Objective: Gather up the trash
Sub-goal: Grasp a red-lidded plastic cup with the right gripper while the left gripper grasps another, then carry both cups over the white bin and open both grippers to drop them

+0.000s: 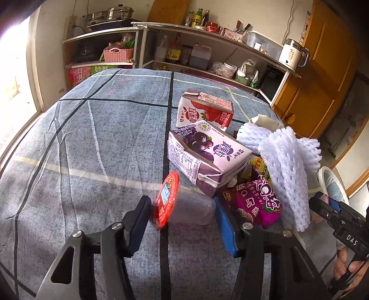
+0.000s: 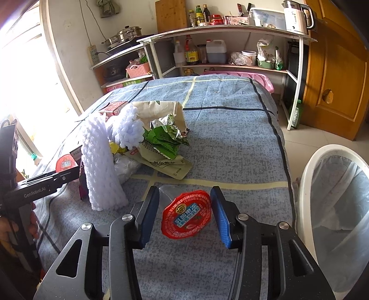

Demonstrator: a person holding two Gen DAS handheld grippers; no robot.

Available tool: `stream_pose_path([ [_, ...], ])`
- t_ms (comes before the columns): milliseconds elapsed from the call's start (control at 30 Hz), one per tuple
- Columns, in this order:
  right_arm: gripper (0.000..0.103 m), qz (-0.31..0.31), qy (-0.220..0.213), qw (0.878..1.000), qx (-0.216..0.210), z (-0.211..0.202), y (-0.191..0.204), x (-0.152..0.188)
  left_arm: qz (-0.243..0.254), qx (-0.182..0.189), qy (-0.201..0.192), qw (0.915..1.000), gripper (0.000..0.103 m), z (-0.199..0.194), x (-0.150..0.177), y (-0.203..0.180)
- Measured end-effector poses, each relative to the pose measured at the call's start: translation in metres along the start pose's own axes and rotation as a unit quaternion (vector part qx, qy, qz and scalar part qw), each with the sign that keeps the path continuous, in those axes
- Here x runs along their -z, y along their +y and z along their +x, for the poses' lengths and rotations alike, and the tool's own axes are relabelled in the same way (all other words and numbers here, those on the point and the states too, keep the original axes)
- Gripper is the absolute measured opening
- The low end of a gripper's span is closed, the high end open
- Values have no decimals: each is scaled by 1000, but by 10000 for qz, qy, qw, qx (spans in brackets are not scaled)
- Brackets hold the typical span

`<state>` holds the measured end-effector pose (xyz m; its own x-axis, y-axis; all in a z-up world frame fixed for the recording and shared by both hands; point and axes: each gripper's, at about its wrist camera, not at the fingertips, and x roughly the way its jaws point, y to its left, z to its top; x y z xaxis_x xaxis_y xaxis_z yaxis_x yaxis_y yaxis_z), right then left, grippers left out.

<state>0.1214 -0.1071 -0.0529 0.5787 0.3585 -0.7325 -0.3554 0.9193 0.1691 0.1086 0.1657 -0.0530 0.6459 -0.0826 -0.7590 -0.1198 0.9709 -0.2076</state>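
Note:
A clear jelly cup with a red lid (image 1: 167,200) lies on its side on the blue checked cloth (image 1: 92,138). My left gripper (image 1: 181,199) is shut on it, one pad at the lid and the other at the base. A second red-lidded jelly cup (image 2: 186,215) sits between the pads of my right gripper (image 2: 184,189), which touch its lid on both sides. More trash lies close by: a purple carton (image 1: 207,152), a strawberry carton (image 1: 205,110), white foam netting (image 1: 286,166), a purple snack wrapper (image 1: 256,203), a green wrapper (image 2: 163,138) and a paper bag (image 2: 166,166).
A white bin lined with a clear bag (image 2: 306,175) stands off the table's right edge. Shelves with bottles, pots and a kettle (image 2: 297,16) line the back wall. A wooden door (image 2: 334,80) is at the right, a bright window at the left.

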Motion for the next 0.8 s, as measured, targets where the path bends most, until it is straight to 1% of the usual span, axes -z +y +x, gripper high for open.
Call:
stream_pose_path([
  [200,46,42,-46,10000,-22,-4,0,3,23,27,-40,10000,53,-6,5,-1],
  [333,46,55,-100,9999,-70,-10,1,5,148,-16,-185,9997,53,-20,8,-6],
  [500,46,94,-229,9996,-152,-21,3,7,268,158,-346,9989,53,-42,9,-19],
  [600,46,113,-301,9993,-169,-30,4,8,392,311,-453,9977,53,-55,8,-33],
  [800,45,210,-511,9984,-142,-52,-4,7,711,597,-529,9943,53,-68,5,-67],
])
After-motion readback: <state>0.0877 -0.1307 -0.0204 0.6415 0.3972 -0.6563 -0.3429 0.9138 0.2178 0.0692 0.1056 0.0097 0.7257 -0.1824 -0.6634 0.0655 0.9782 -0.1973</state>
